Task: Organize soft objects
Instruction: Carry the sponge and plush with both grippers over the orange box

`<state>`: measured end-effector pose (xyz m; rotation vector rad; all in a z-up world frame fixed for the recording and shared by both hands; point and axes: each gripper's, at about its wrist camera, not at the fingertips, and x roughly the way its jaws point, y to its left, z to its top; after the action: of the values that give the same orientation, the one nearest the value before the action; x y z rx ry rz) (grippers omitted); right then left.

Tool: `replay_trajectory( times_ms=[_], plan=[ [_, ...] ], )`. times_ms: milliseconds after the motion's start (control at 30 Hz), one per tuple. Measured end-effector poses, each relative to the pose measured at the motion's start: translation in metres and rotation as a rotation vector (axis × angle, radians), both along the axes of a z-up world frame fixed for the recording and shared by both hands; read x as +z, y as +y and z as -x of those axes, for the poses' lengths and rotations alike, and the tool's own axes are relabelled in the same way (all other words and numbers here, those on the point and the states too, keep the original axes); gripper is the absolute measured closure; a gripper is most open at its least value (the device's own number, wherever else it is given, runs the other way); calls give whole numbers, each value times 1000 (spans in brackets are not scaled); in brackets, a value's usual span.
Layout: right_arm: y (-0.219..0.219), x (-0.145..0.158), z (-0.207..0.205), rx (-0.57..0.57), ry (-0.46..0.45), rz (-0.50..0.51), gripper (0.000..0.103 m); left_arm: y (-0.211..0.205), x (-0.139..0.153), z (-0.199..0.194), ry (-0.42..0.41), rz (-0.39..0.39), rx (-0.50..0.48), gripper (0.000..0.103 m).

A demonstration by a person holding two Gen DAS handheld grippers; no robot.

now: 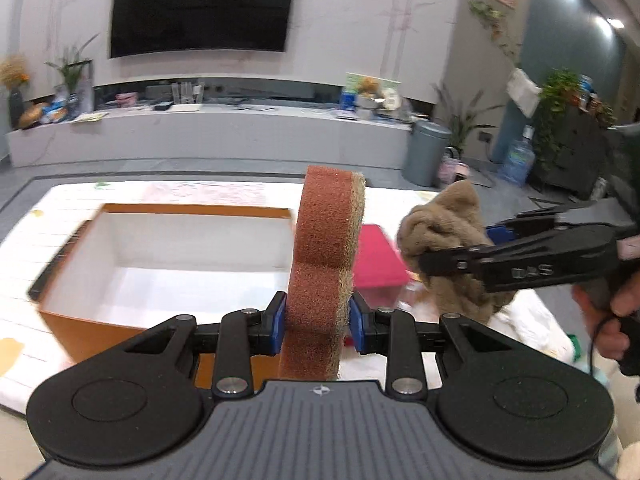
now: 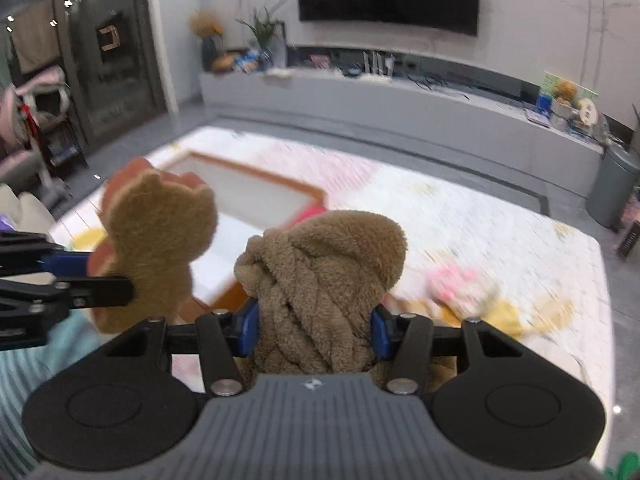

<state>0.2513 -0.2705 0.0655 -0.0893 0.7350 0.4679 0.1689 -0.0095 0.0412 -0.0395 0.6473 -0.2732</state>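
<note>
Between the left tool's (image 1: 316, 322) blue pads: one bear-shaped sponge (image 1: 324, 256), pinched low and standing upright, raised near the open orange box (image 1: 168, 264) on the counter (image 2: 460, 232). Beside it, right tool (image 2: 314, 330): pinching one knotted brown plush cloth (image 2: 320, 280), also raised. We note both items close together in the air. Risks, in our judgement: the sponge, gripped only near its base, may tip or squeeze free; the bulky cloth may snag the box rim or brush the sponge on release.
</note>
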Motion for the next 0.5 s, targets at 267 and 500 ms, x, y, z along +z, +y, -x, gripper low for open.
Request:
replay_trajectory(
  times_ms=[267,500],
  plan=[
    [77,35,-26,88,-42,-70,50,62,17,-51,31,-41,134,68],
    [138,13,-78,83,41,-141,50,102,-2,-103,150,-90,183,68]
  ],
)
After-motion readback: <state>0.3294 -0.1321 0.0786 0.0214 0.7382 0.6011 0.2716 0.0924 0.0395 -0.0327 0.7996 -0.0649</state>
